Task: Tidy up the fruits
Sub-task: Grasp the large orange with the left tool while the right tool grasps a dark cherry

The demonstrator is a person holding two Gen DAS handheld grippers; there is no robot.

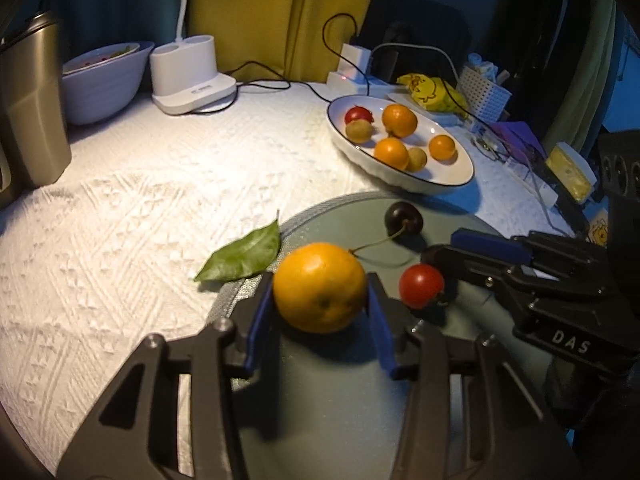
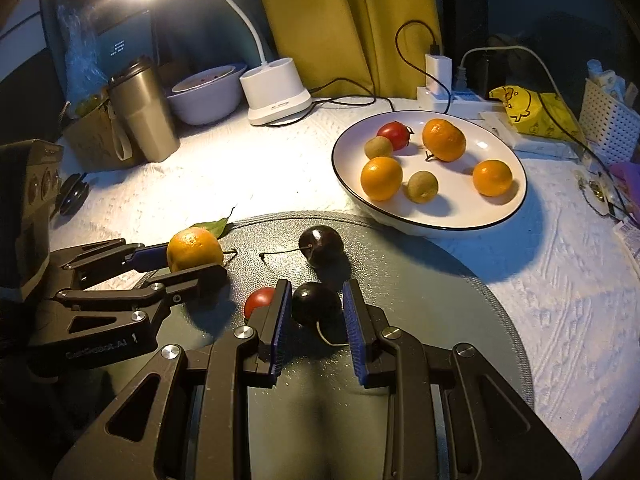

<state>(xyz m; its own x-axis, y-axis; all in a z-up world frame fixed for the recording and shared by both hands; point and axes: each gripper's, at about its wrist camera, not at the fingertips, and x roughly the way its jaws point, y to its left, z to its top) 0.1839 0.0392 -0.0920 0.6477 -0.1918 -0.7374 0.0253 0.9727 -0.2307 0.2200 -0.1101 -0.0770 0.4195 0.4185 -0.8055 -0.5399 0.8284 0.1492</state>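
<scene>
— Left gripper [image 1: 320,300] first: what's it doing?

— Its blue-padded fingers [image 1: 258,320] sit either side of an orange [image 1: 320,286] on the round grey-green mat [image 1: 320,420]. Both pads look pressed to the peel, so it appears clamped on that fruit. The orange rests at the mat's left edge.

— And the right gripper [image 2: 314,312]?

— Jaws apart, straddling a dark cherry [image 2: 316,304]. There's a gap on the right-hand side, so it isn't squeezing. The cherry lies on the mat with its stem trailing toward the camera.

— Anything just beside those?

— A small red tomato [image 2: 258,302] sits touching the outside of the right gripper's left finger. Between the two grippers, really.

— Further out?

— A second dark cherry [image 2: 320,246] lies on the mat beyond the first, its stem pointing left toward the orange. A green leaf [image 1: 242,258] lies on the white textured tablecloth [image 1: 120,220], its tip at the mat's rim just behind the orange.

— And the destination?

— A white plate with a dark rim [image 2: 500,216] sits past the mat's far right edge. It holds three oranges, two small brownish-green fruits and a red tomato.

— Behind that?

— A white lamp base [image 2: 276,92], a lavender bowl [image 2: 206,100] and a metal tumbler [image 2: 142,114] along the back.
</scene>
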